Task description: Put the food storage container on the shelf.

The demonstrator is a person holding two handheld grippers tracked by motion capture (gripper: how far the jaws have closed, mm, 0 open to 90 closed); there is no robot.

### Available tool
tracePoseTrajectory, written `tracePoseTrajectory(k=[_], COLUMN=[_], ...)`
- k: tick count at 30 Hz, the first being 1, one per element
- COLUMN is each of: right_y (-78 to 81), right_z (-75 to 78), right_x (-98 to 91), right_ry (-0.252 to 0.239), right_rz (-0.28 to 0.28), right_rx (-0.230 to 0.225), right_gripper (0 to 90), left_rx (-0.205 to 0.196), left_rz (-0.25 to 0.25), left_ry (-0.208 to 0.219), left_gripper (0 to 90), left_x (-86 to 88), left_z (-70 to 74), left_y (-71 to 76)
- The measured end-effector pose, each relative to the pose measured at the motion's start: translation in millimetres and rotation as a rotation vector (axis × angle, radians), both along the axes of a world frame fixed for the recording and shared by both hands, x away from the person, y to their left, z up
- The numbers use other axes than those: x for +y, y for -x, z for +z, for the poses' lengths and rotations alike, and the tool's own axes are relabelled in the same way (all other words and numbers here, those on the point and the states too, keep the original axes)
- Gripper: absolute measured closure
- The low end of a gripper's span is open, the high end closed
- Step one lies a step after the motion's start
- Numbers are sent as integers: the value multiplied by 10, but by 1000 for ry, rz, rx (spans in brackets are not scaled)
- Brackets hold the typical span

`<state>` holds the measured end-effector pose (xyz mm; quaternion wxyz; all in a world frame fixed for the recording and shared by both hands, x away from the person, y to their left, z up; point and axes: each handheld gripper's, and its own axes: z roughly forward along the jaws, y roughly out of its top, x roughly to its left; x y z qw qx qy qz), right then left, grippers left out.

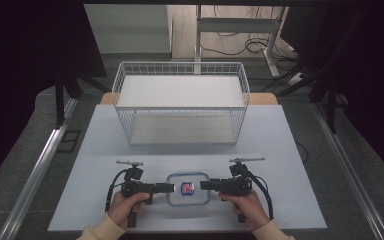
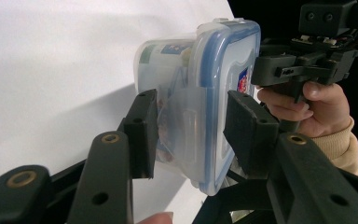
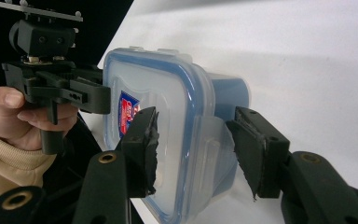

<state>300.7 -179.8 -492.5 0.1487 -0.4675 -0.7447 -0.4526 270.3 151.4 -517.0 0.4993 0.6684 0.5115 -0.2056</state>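
View from above: showed a clear container (image 1: pixel 187 189) with a blue-rimmed lid near the front edge of the white table (image 1: pixel 280 150), in front of a wire basket (image 1: pixel 180 64) and well apart from it. Caught it between the left gripper (image 1: pixel 171 188) and the right gripper (image 1: pixel 202 185), pointed at each other from either side.

Left gripper view: found the jaws clamped across the container's edge, one pad by the side latch, the other on the lid.

Right gripper view: had the jaws closed likewise over the opposite edge, pads against lid and latch flap.
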Motion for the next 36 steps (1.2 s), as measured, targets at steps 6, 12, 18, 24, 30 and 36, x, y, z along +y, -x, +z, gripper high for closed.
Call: tracePoseTrajectory(k=[6,12,18,24,30,36], right_y=[-91,-176,-250,-305,-365,-431], right_z=[93,226,373,538,680,818], right_x=[27,58,66,64,89,126], right_ry=[7,8,0,2,9,10], right_rz=[3,11,8,8,22,28], right_rx=[-27,-55,-90,-121,-149,-171], right_gripper=[513,513,513,513,513,513], left_rx=[-18,-47,-81,-110,-135,-158], left_rz=[5,11,13,9,20,26], left_ry=[6,11,7,2,5,-3], left_gripper=[557,558,558,558,558,557], left_x=[29,61,66,62,84,110], left_z=[79,199,367,518,632,773], left_y=[-92,-161,-245,-314,-346,-403])
